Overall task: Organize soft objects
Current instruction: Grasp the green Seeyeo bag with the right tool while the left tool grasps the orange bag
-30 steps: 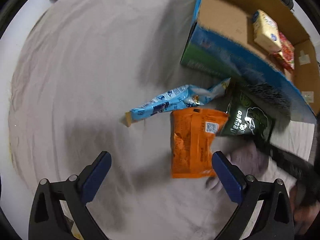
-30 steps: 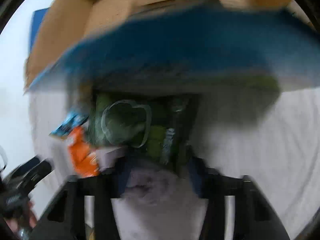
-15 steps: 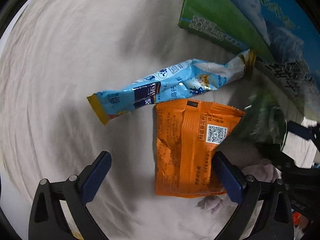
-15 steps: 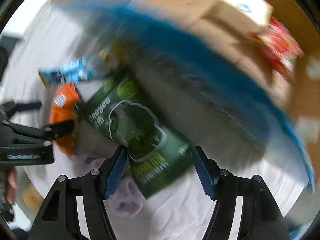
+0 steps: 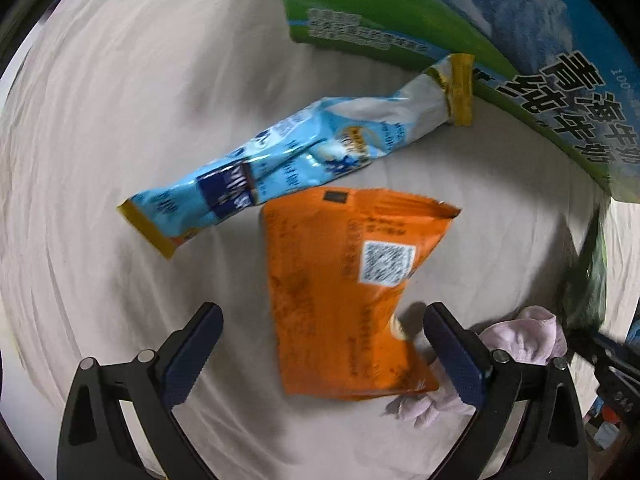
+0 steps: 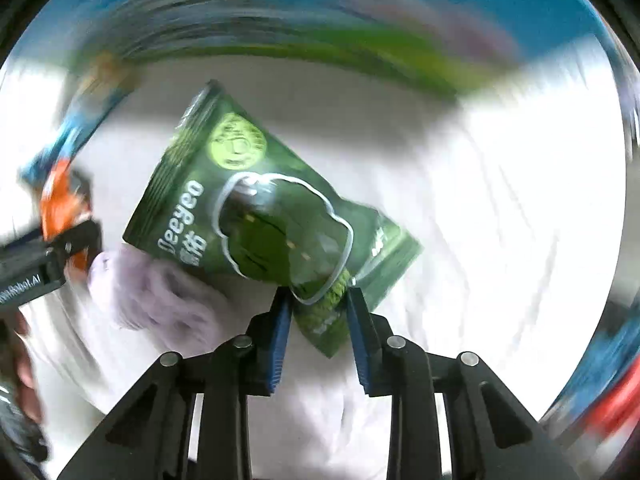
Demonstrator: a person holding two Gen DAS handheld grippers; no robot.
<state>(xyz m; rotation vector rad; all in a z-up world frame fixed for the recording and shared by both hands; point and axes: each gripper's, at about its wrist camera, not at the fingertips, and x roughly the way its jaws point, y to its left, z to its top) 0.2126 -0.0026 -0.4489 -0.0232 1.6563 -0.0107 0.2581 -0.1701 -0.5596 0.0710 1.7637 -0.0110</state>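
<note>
Box (image 6: 320, 20) blurred; green packet (image 5: 586, 280) half-hidden.

Read "Jeeyeo" in pale letters, with two Chinese characters after it, on the dark green pouch (image 6: 256, 216). Saw large black Chinese characters, seemingly 青海牛奶, on the blue and green side of the carton (image 5: 560, 112), plus a block of small print too blurred to read. Noted a square QR code on a white patch of the orange packet (image 5: 344, 296). Made out "Robot.AI" on the black gripper body (image 6: 24, 280) at the left edge. Lettering on the light blue wrapper (image 5: 288, 160): illegible.
</note>
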